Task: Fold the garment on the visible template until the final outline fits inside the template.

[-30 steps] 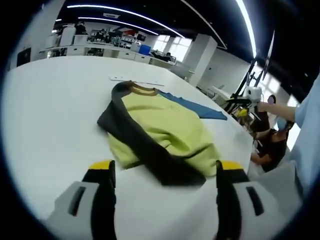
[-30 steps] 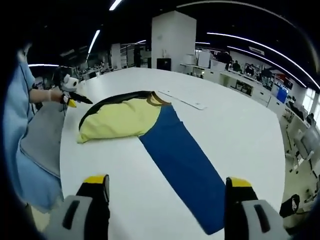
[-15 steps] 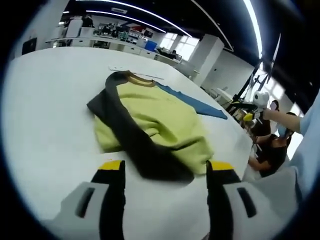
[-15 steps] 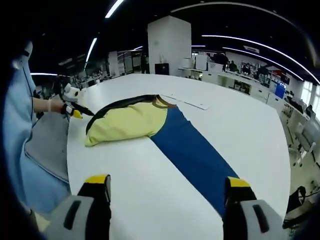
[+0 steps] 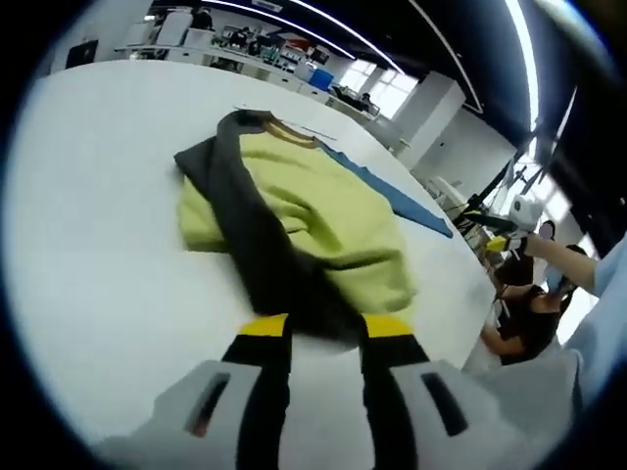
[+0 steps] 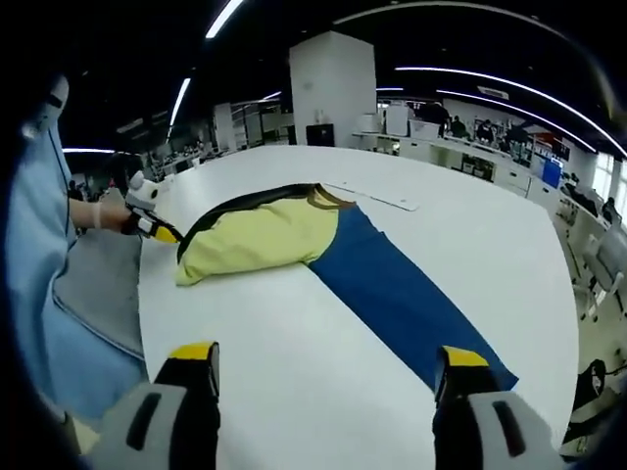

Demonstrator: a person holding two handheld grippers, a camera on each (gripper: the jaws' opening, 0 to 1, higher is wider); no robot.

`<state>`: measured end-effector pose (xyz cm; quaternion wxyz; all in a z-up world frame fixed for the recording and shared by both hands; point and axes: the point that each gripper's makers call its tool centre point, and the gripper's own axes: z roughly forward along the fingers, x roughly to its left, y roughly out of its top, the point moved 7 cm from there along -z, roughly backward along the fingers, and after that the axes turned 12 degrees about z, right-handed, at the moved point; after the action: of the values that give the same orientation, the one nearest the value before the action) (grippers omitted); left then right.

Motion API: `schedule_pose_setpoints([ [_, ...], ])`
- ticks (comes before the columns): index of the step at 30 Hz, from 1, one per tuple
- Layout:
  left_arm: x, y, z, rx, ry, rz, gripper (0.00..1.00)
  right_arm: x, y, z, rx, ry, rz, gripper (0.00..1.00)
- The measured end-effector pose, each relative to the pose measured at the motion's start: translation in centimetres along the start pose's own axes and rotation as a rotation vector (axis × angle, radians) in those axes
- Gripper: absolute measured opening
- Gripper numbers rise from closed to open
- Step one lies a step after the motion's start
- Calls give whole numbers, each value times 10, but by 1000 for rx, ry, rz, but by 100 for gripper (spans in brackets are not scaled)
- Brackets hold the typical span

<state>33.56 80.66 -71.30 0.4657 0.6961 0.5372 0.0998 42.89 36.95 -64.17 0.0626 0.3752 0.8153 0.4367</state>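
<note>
Yellow garment (image 5: 323, 211) partly covering blue template (image 6: 402, 294), white table (image 6: 294, 382)

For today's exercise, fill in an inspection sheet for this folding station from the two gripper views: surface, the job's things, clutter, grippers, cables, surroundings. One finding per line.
Surface: white table, large, with a rounded edge.
Job's things: yellow-green garment with a dark sleeve and brown collar, bunched over one end of the blue template; the rest of the template lies uncovered.
Clutter: a flat white strip on the table beyond the collar.
Grippers: left gripper with jaws nearly together at the dark sleeve's end, grip not confirmed; right gripper open, above bare table, holding nothing.
Cables: nothing seen.
Surroundings: open office with desks, a white pillar and ceiling strip lights; a seated person beside the table.
</note>
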Motion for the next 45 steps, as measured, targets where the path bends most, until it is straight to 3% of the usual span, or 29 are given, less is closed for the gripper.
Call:
schedule_pose_setpoints([
  [7,-3,-10,5,39,46,-43,17,-5,-1,0,-3,10,7,89],
  [15,-4,-13,6,30,83,-92,13,-7,-8,-1,7,11,18,88],
  [21,-7,-12,9,17,64,-121,0,-5,-12,1,14,16,21,87],
  [30,-2,-8,5,13,74,-115,0,0,-15,3,23,24,25,85],
  [36,9,11,-16,-33,84,-96,0,3,-13,5,22,33,25,85],
  [41,27,36,-45,-78,90,-58,0,5,-8,7,22,37,14,86],
  [45,46,54,-71,-90,132,-9,0,6,-6,8,25,39,10,85],
])
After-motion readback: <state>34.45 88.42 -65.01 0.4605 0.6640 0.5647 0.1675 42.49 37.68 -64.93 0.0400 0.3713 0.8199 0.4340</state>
